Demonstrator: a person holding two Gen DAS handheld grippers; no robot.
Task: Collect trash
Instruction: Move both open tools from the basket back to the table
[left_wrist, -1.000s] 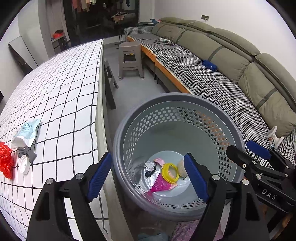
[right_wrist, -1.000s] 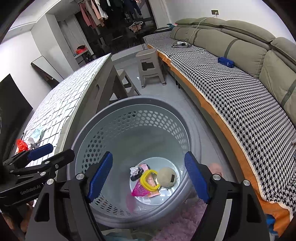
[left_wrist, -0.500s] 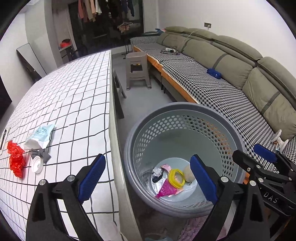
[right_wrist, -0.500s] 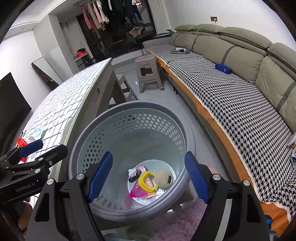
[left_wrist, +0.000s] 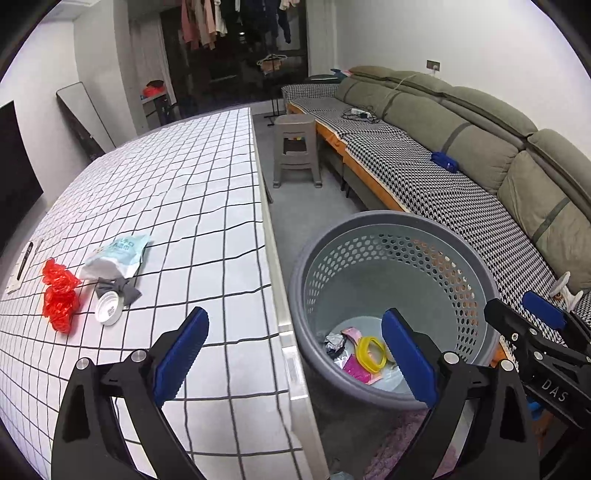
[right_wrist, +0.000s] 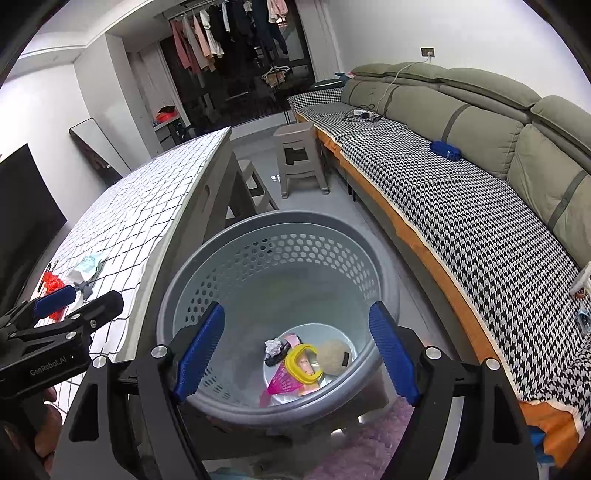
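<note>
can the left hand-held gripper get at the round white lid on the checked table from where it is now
Probably yes. The left hand-held gripper, jaws opening and empty, is above the table edge; the round white lid lies on bare checked tablecloth, only a grey bow and red crumpled plastic beside it.

Left claw (left_wrist: 295, 354) empty, jaws opening wide. Right claw (right_wrist: 297, 349) empty, jaws wide apart. Both tilt down.

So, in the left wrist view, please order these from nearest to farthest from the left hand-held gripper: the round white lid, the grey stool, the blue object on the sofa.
From the left hand-held gripper, whose jaws are opening with nothing between them:
1. Round white lid, on the checked table, to the left.
2. Grey stool, on the floor past the table's far end.
3. Blue object, on the sofa seat, far right.
</note>
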